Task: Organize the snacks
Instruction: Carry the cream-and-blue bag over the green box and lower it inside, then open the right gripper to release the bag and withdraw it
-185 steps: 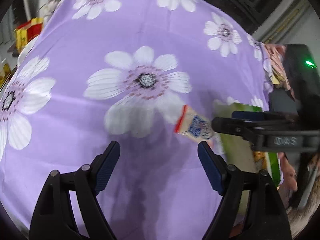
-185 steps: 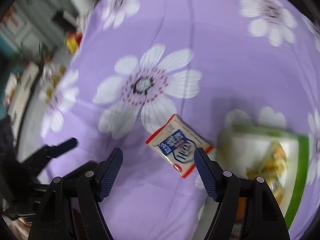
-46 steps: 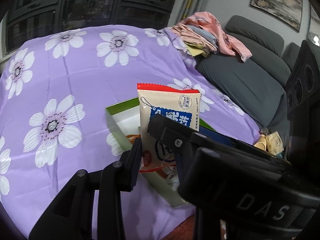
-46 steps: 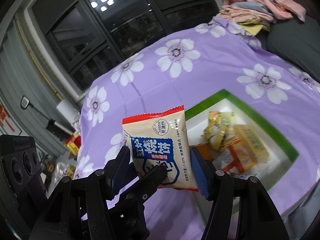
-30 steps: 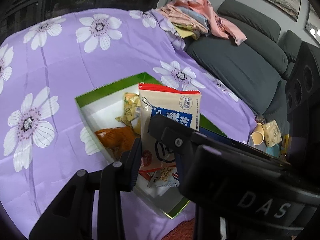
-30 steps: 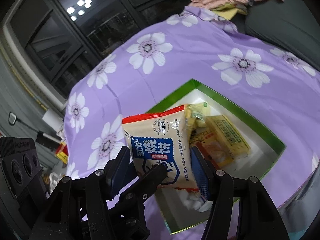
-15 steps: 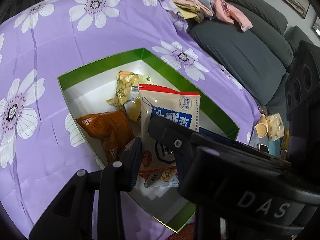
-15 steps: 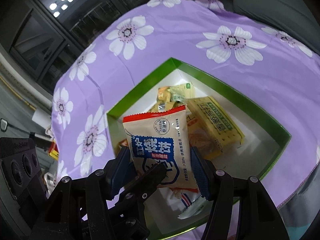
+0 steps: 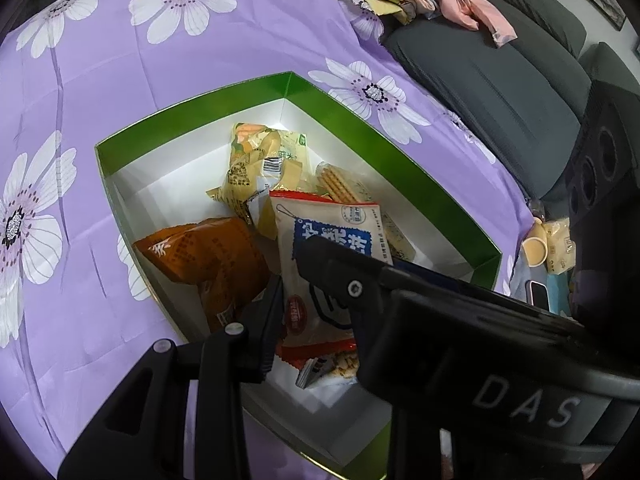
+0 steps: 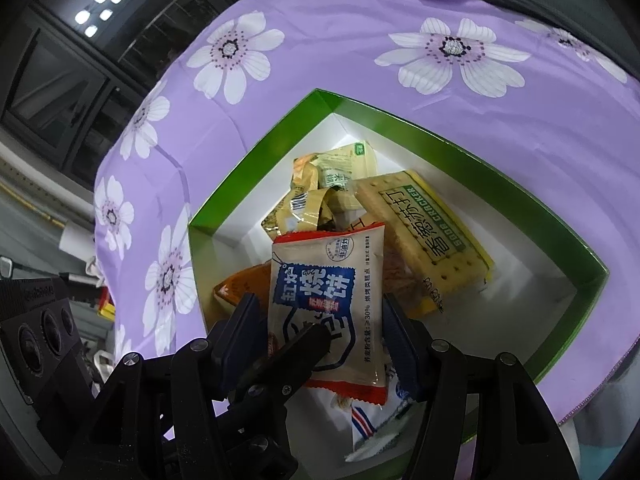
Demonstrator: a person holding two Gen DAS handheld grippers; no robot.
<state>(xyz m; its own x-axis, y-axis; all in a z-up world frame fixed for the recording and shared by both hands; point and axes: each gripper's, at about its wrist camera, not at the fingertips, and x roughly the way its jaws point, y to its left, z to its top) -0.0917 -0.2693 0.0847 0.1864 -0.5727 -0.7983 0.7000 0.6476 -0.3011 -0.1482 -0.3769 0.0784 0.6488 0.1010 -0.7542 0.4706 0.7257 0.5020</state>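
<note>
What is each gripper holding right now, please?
Left gripper: shut on the snack packet.
Right gripper: shut on the same snack packet.

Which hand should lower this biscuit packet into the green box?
Left, probably: the left gripper is pinched shut on the flat faces of the biscuit packet above the green box, while fingers of the right gripper only press its side edges.

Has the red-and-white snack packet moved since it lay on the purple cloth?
Yes. The snack packet has left the cloth and is held above the green box, between both grippers.

Black plastic fingers [image 10: 256, 320], silver screws, seemingly navy-blue pads [image 10: 394, 328].
</note>
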